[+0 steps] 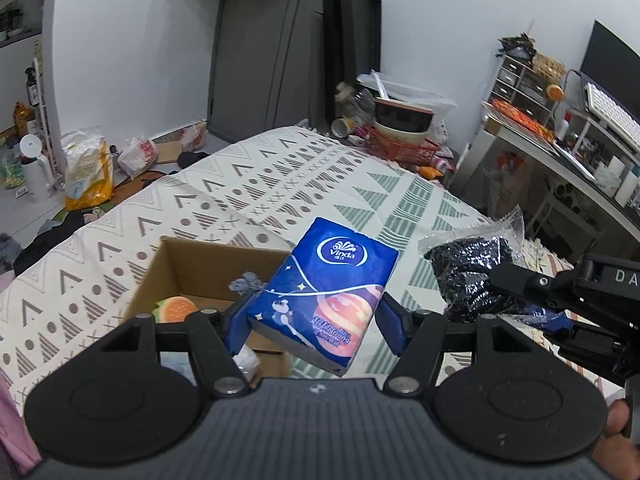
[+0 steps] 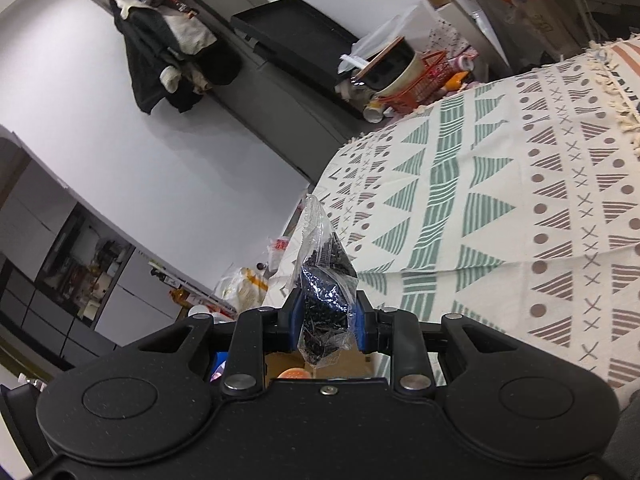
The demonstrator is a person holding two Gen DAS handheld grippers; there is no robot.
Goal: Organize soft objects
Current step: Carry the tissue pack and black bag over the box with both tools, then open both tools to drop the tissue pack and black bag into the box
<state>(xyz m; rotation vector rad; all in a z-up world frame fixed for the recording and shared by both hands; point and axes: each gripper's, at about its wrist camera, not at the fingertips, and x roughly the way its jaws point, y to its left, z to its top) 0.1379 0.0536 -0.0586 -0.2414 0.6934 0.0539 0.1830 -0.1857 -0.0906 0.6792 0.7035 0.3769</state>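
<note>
Left gripper (image 1: 316, 316) pinches blue tissue pack (image 1: 324, 292), held above cardboard box (image 1: 176, 264) on bed (image 1: 280, 168). Right gripper (image 2: 326, 316) clamps bagged black item (image 2: 324, 300) beside box.

Even, fairly bright indoor light, soft, cool white on walls. Shadows faint. Strong fisheye bend: wall (image 1: 132, 48) edges and door frames curve, corners darken. Small glints on plastic bag (image 2: 326, 280). Right wrist view tilted, slightly soft; far shelves blurred. Tissue pack (image 1: 324, 292) print sharp, bed (image 1: 224, 192) pattern clear.
</note>
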